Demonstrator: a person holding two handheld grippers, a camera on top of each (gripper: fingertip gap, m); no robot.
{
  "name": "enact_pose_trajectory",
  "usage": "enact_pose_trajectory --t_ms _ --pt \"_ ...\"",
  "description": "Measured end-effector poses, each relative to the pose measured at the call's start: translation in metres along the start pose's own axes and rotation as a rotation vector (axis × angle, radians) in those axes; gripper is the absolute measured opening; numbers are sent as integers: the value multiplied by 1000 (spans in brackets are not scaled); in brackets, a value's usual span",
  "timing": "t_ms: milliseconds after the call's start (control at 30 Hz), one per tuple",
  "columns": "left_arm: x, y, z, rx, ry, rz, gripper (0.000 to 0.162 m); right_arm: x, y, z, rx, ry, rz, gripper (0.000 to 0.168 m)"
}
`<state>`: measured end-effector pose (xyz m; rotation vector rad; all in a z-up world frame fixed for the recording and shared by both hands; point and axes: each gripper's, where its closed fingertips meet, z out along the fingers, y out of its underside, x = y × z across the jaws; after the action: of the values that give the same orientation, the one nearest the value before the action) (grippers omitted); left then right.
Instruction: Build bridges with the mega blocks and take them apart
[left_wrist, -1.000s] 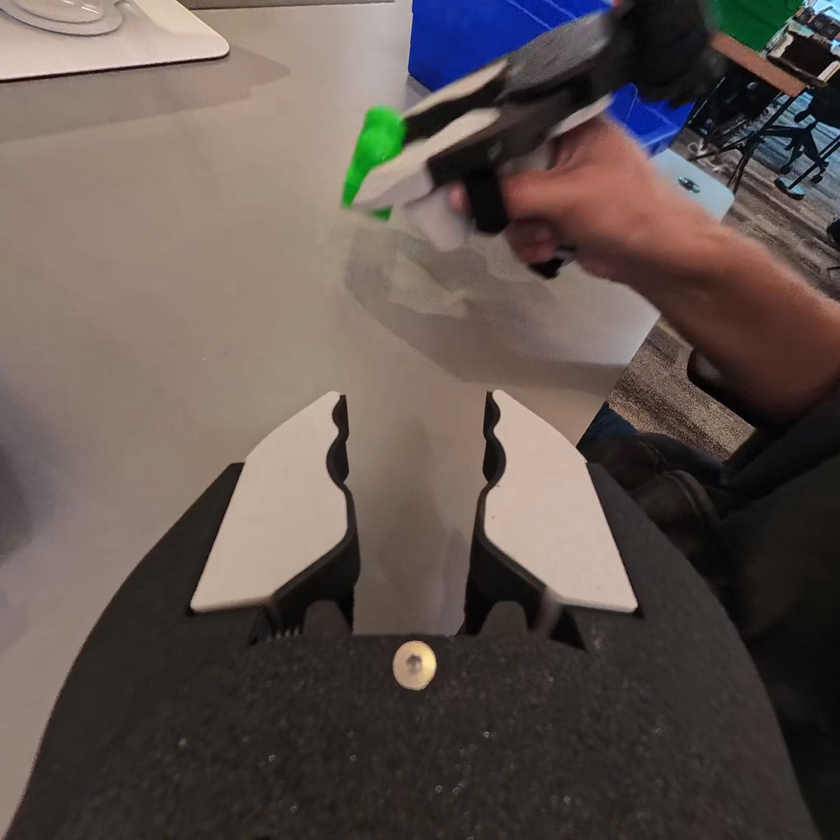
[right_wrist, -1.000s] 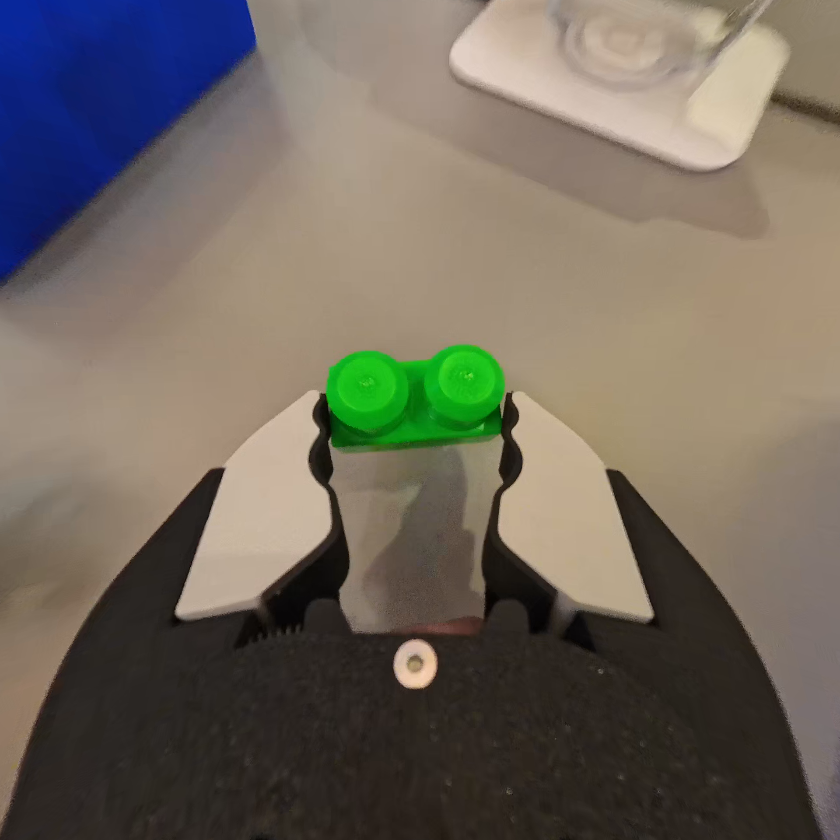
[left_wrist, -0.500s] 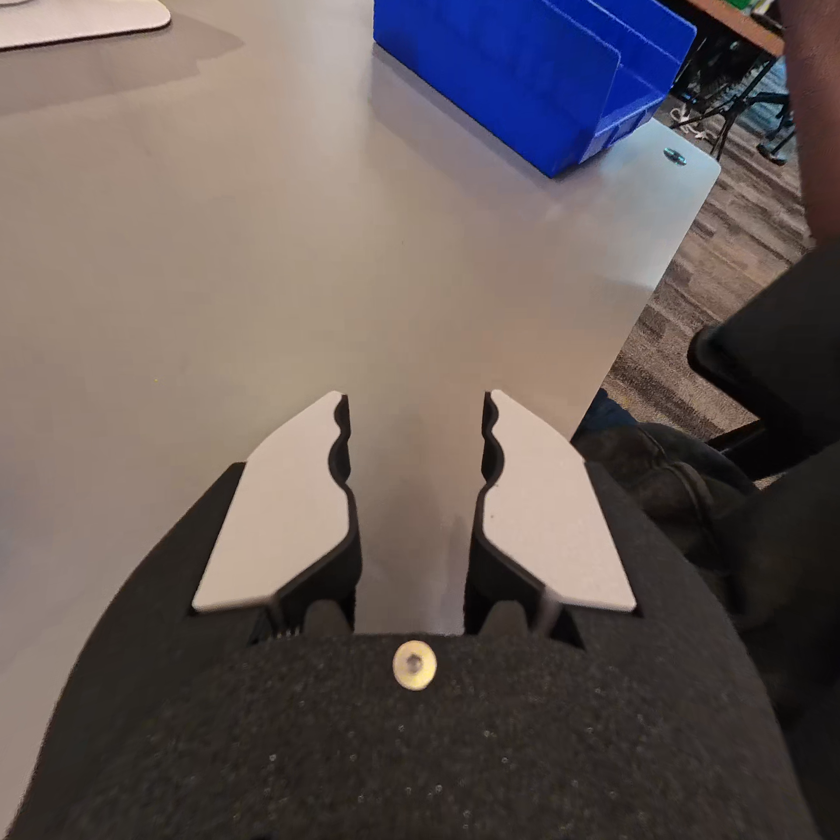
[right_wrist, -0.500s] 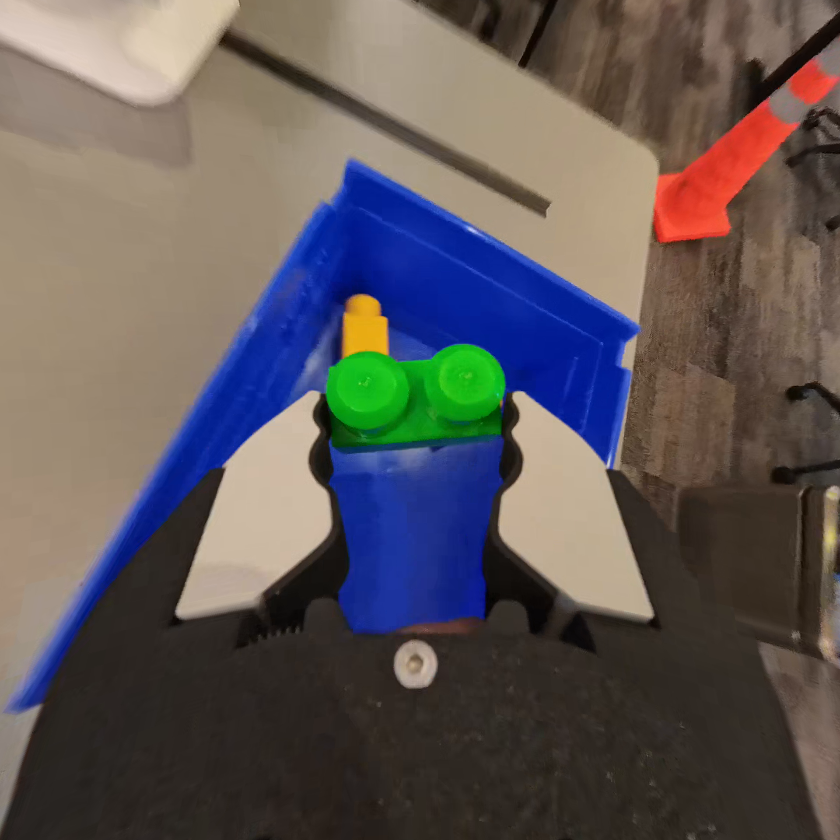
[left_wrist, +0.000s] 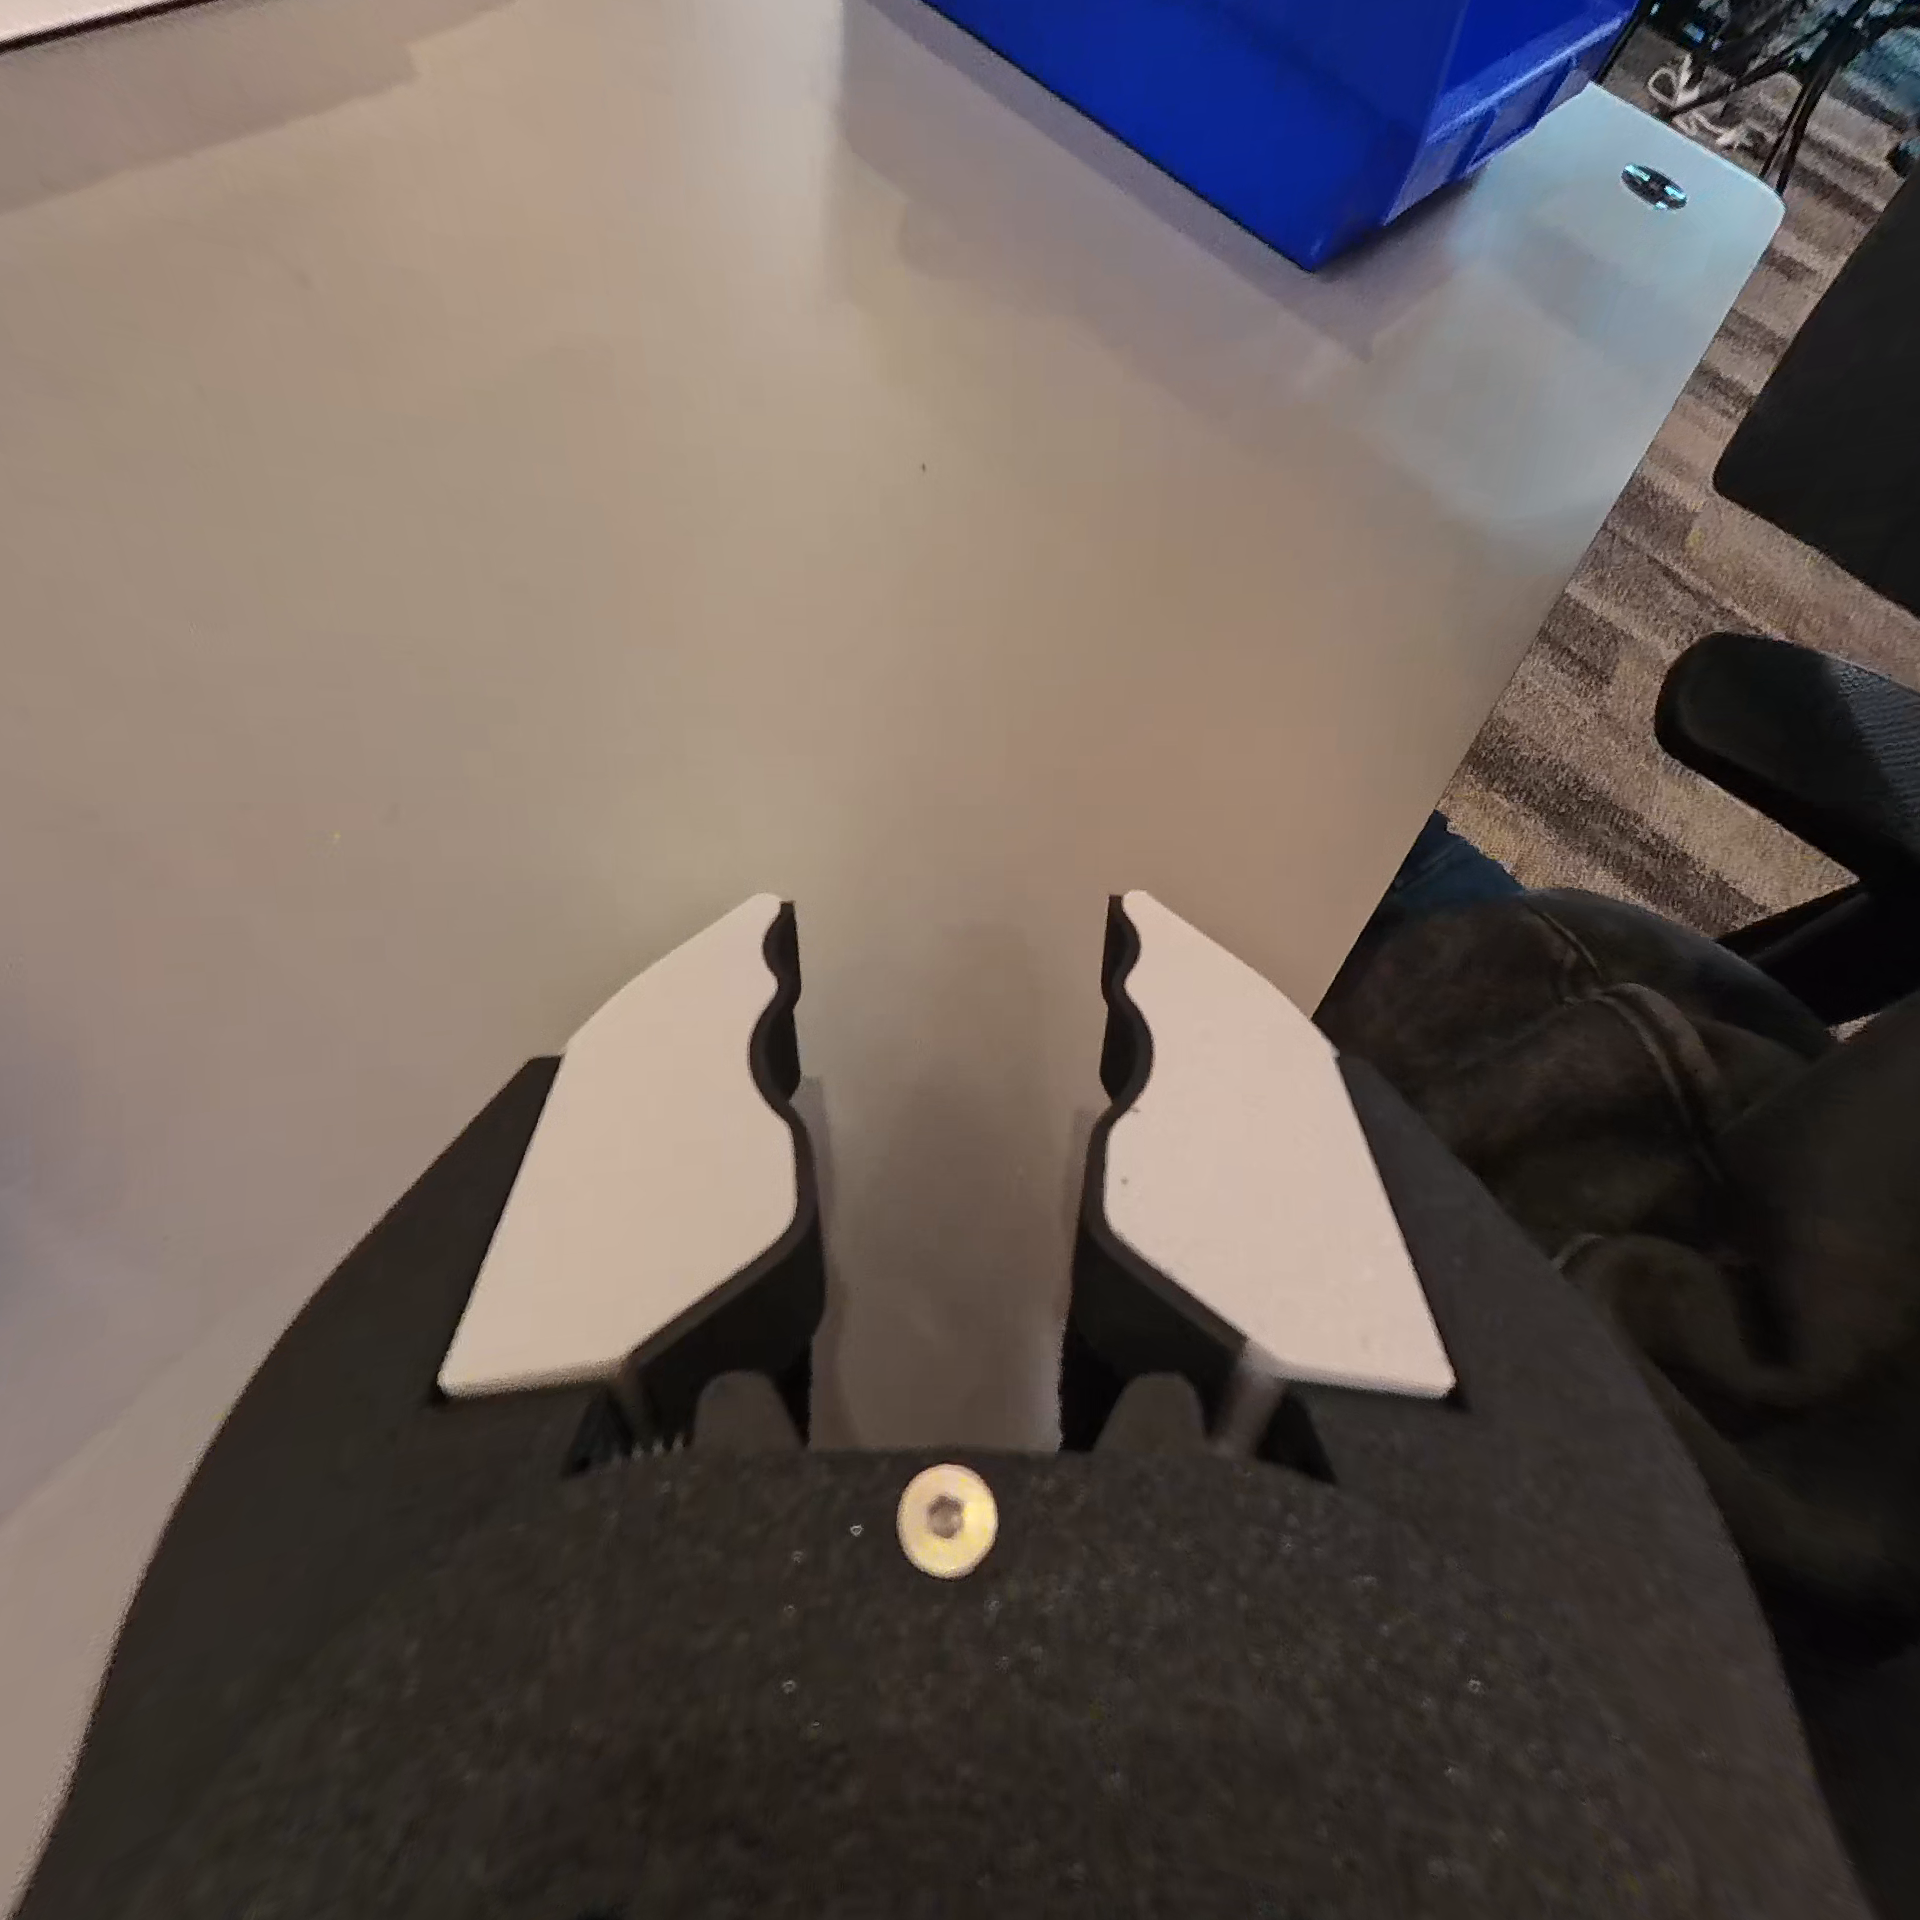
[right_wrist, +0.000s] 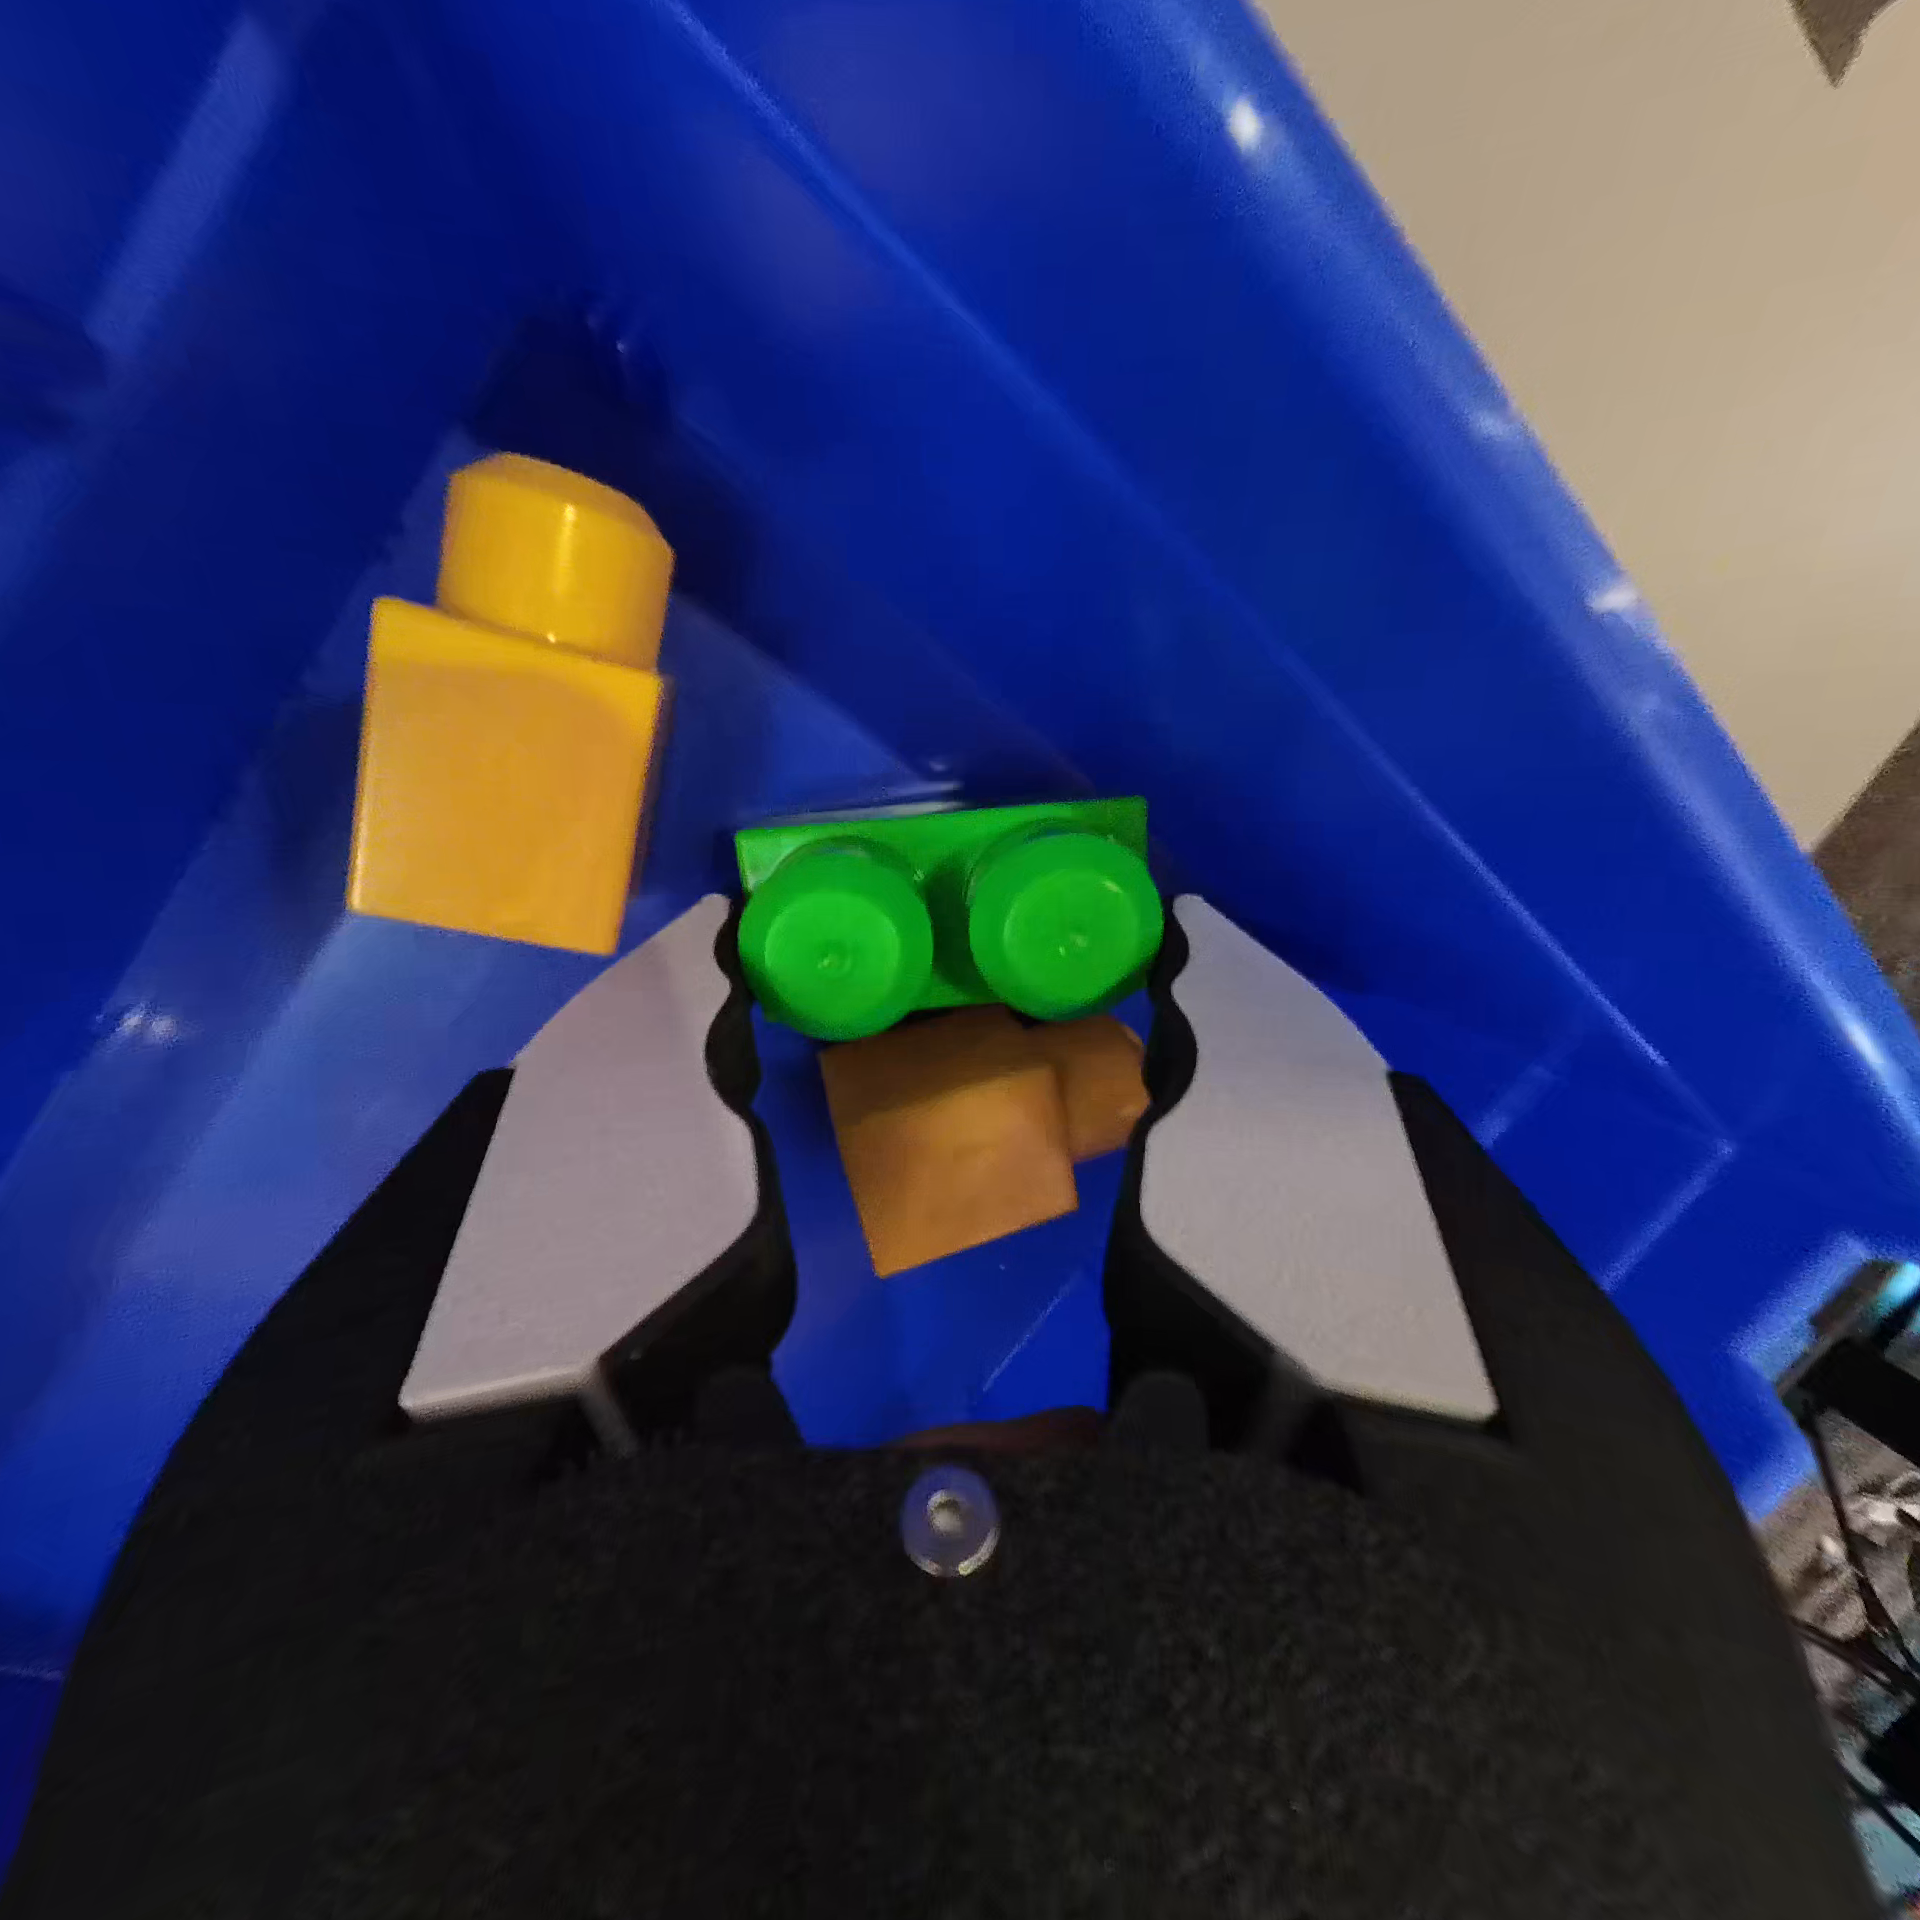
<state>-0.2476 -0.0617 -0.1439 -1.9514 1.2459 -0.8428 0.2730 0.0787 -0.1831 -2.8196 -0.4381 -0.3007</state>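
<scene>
Green block (right_wrist: 940, 925): two-stud plate, clamped end to end between the jaws of the right gripper (right_wrist: 951, 935), held inside the blue bin (right_wrist: 1195, 540) above its floor.
Yellow blocks: one (right_wrist: 509, 748) far left in the bin; a second (right_wrist: 956, 1143) directly beneath the green piece.
Left gripper (left_wrist: 951, 997): jaws apart, empty, over the bare grey counter (left_wrist: 520, 520); bin (left_wrist: 1351, 114) far right.
Handling, as judged: light, rigid, glossy plastic; likely slippery. Best taken across the short ends, below the studs.
</scene>
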Motion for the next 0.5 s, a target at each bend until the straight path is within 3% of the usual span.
enact_pose_trajectory --t_ms 100,200,267,333,400,500 --pt "-4 -1 -6 19 -5 -23 56 10 -3 -42 78 144 24 75" --pt "-9 -5 -14 53 -25 -43 56 -29 -21 -137 440 203 71 69" --pt "-14 -7 -19 76 -44 -58 56 -107 -34 -193 746 28 94 61" --pt "-17 -9 -22 86 -51 -71 56 -214 -33 -223 940 -298 72 63" --pt "-21 -9 -25 77 -78 -75 59 -314 -23 -228 1005 -625 83 62" --pt "-27 -12 -31 74 -131 -72 59 -414 -9 -203 931 -856 96 60"
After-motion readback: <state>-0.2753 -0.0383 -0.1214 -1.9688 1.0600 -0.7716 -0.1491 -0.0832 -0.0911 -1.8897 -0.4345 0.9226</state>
